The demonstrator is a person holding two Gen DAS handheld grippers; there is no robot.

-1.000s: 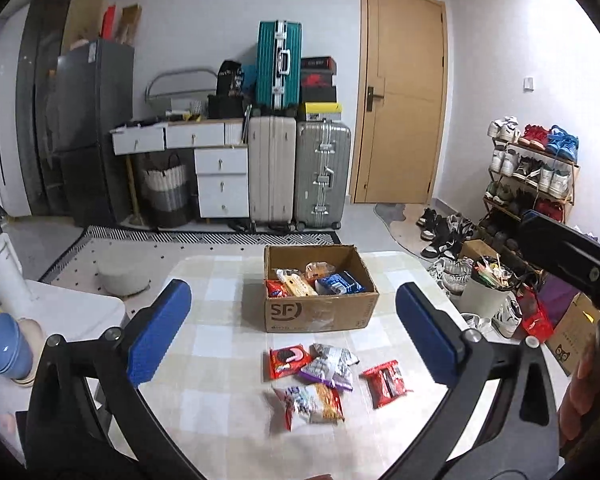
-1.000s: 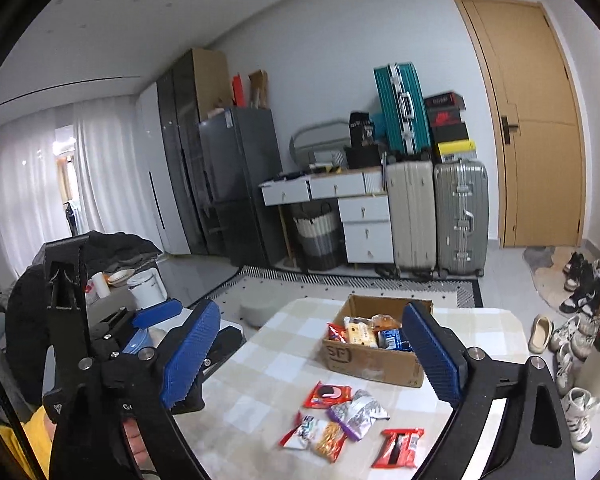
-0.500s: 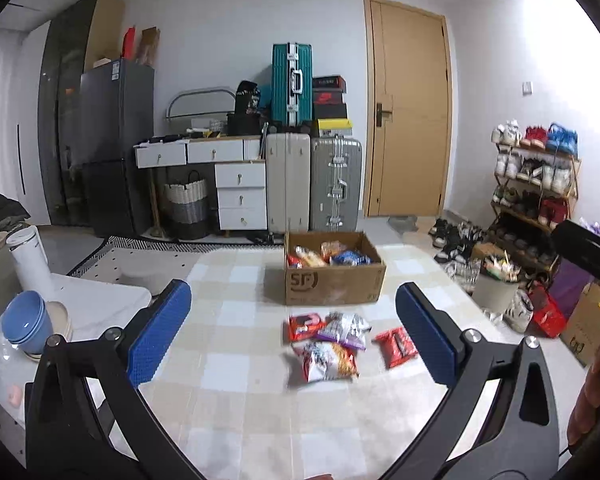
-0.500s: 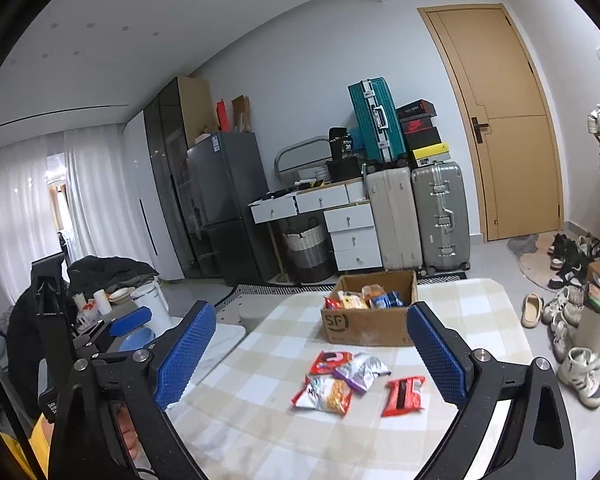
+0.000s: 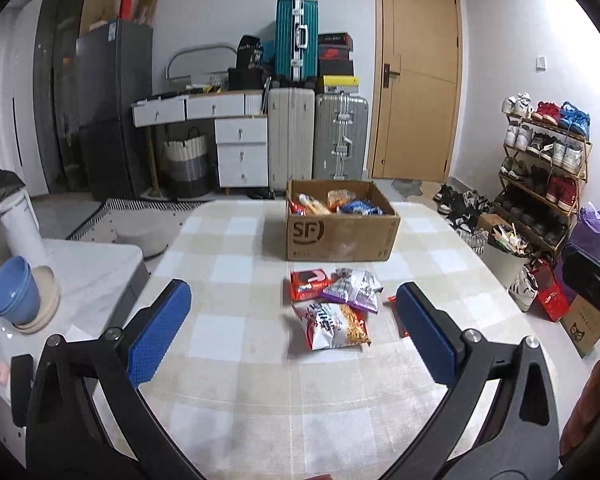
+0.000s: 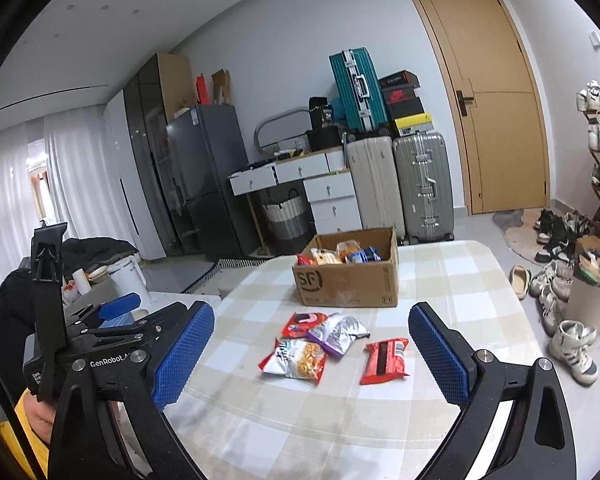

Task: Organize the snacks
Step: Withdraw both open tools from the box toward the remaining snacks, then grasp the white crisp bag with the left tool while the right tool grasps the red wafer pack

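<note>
— Left claw (image 5: 294, 336)?
— Spread wide, blue pads (image 5: 158, 338) well apart, nothing pinched. Hanging over the near part of the checked tabletop (image 5: 228, 344), aimed at the loose snacks.
— Right claw (image 6: 311, 354)?
— Also spread wide, nothing between the pads (image 6: 438, 354). Pointed at the same heap from the right side.
— Where the snacks?
— Four packets loose on the tabletop, just in front of the cardboard box (image 5: 342, 236). Nearest: a white and orange noodle-snack bag (image 5: 332, 326). Behind it, touching: a purple and silver bag (image 5: 354, 290), partly overlapping a red packet (image 5: 306, 282). Off to the right, slightly apart: a red wrapper with a dark stripe (image 6: 384, 362), mostly hidden behind the right pad in the left wrist view.
— And the box?
— Open-topped, marked SF, standing toward the far side of the tabletop. Several packets already inside (image 5: 332, 202), red, orange and blue among them.
— Anything else close by?
— Left of the tabletop, a white side surface with stacked blue bowls (image 5: 12, 294). Past the far edge, suitcases (image 5: 316, 136) and a white drawer unit (image 5: 242, 150). On the right, a shoe rack (image 5: 546, 168).
</note>
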